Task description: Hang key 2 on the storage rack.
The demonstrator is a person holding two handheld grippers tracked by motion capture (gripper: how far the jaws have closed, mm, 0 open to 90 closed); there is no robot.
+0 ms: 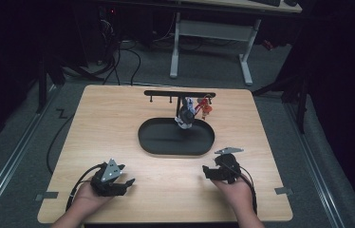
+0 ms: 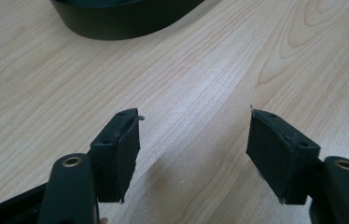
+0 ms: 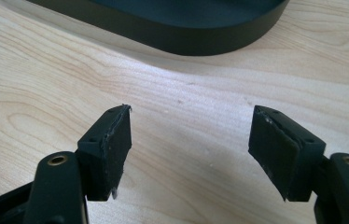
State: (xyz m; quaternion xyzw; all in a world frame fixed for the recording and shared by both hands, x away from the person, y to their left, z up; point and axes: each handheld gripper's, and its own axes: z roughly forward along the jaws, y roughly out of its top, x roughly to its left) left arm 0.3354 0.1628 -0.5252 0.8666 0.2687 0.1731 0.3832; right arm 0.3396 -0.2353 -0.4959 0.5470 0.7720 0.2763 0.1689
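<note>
Room: I see a dim room with grey carpet, cables on the floor and a white-legged desk beyond the far edge of my wooden table point(image 1: 118, 118).
Table: light wood grain, bare along the near edge where both hands rest.
Tray: a black oval tray point(image 1: 152, 142) sits at the middle of the table, a little toward the far edge; its dark wall also shows at the top of both gripper views.
Rack: a black bar on a post point(image 1: 178, 93) stands at the tray's far rim, with small pegs under it.
Hanging things: a white-and-dark trinket point(image 1: 186, 115) and a red-orange one point(image 1: 205, 108) hang from the right end of the bar, close together, over the tray's far right rim. I cannot make out what they are.
Left gripper point(image 1: 127, 183): near the near-left corner, jaws apart, nothing between them, bare wood ahead in its own view.
Right gripper point(image 1: 206, 171): near the near edge, right of centre, jaws spread wide and empty, aimed at the tray's near rim.
Progress: I judge the work barely begun. Both trinkets are on the rack, the tray looks empty, and neither tool touches anything.
Left to do: reach over the tray to the hanging things and take hold of one.
</note>
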